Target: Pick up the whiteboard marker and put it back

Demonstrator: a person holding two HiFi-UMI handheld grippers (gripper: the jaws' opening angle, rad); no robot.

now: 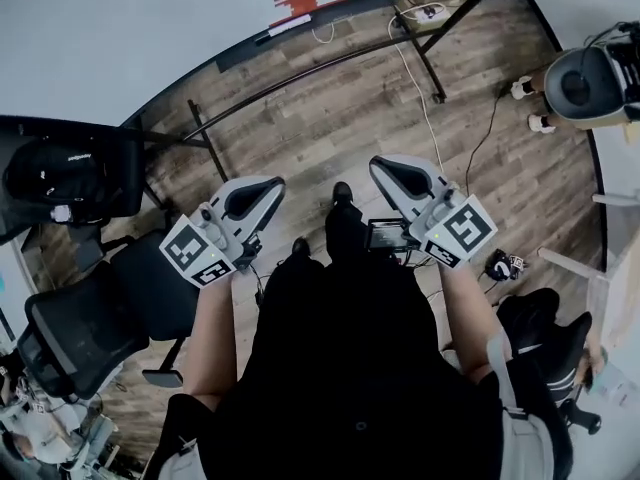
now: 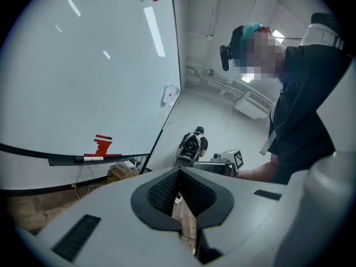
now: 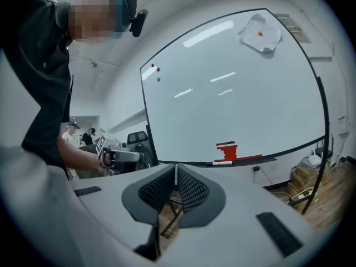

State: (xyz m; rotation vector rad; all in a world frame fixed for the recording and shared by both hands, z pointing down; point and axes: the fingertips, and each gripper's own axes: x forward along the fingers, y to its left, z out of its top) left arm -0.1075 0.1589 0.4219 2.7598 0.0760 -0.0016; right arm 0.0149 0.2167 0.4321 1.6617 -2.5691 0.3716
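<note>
Right gripper view, marker: the whiteboard marker (image 3: pixel 222 163) lies flat on the tray (image 3: pixel 289 153) at the foot of the whiteboard (image 3: pixel 233 88), just below a red eraser (image 3: pixel 227 149), well apart from both of your tools.
Left gripper view, marker: you see the whiteboard marker (image 2: pixel 92 158) lengthwise on the tray (image 2: pixel 61 161), a white barrel with a dark end, the red eraser (image 2: pixel 103 145) just above it.
Right tool: your right gripper (image 3: pixel 176 171) has its jaws pressed together at the tips, nothing between them, pointing toward the board.
Left tool: your left gripper (image 2: pixel 179 174) is likewise closed on nothing; the wood floor (image 2: pixel 186 221) shows through the gap behind the tips.
Head view, stance: you hold the left gripper (image 1: pixel 270 188) and right gripper (image 1: pixel 385 171) side by side in front of you over the wood floor (image 1: pixel 350 98), the tray far ahead.
Board: small coloured magnets (image 3: pixel 157 69) dot the upper part.
Surroundings: a black office chair (image 1: pixel 90 318) stands at your left.
</note>
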